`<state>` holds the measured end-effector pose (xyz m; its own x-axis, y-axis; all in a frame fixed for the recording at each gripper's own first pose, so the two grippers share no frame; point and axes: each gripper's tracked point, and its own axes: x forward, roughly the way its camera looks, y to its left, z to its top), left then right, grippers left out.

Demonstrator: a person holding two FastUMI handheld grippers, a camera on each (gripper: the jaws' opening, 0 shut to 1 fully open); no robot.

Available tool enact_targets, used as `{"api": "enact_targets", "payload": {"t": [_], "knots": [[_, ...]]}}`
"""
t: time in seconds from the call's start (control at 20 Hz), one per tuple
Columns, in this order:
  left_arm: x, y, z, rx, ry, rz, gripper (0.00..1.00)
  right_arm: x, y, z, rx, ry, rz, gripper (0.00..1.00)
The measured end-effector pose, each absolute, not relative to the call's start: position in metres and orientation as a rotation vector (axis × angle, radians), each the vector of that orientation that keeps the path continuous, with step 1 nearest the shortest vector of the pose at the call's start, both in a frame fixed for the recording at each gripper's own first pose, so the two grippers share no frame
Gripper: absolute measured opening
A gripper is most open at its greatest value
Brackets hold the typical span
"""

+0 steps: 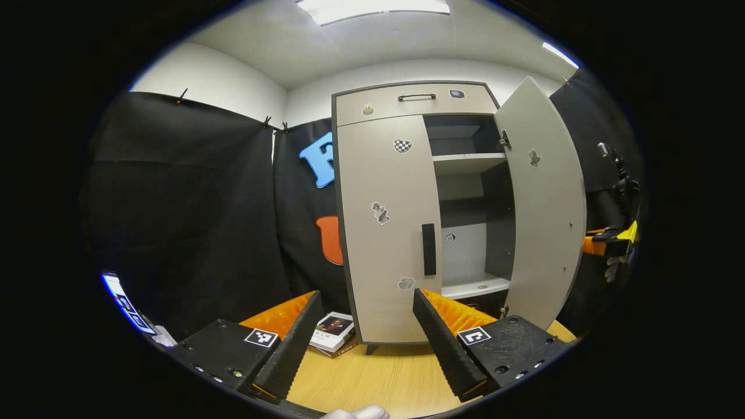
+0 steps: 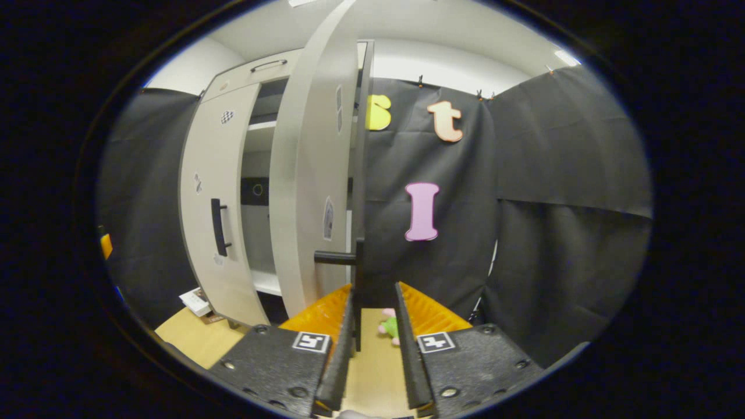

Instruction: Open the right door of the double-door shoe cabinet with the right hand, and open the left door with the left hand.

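Wide apart and holding nothing, my left gripper faces the closed left door's handle beside the open right door, so I should push straight in, squeeze the handle, then pull gently outward.

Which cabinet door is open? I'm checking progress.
The right door is swung wide, baring the shelves. The left door, with the black handle, is shut flat.

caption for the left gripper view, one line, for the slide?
Open left gripper faces the shoe cabinet: left door shut, right door swung open.
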<state>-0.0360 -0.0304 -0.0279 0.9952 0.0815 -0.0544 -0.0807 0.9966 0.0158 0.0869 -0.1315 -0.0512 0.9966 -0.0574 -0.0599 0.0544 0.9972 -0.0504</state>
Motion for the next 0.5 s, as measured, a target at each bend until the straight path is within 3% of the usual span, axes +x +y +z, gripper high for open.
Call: {"api": "enact_targets", "payload": {"t": [0.2,0.5], "knots": [[-0.024,-0.033,-0.026,0.021,0.047,0.068,0.96,0.05,-0.132,-0.023,-0.082,0.007,-0.078,0.97],[0.001,-0.045,-0.021,0.006,0.022,0.017,0.96,-0.001,-0.11,-0.015,-0.031,0.028,-0.077,1.0]]}}
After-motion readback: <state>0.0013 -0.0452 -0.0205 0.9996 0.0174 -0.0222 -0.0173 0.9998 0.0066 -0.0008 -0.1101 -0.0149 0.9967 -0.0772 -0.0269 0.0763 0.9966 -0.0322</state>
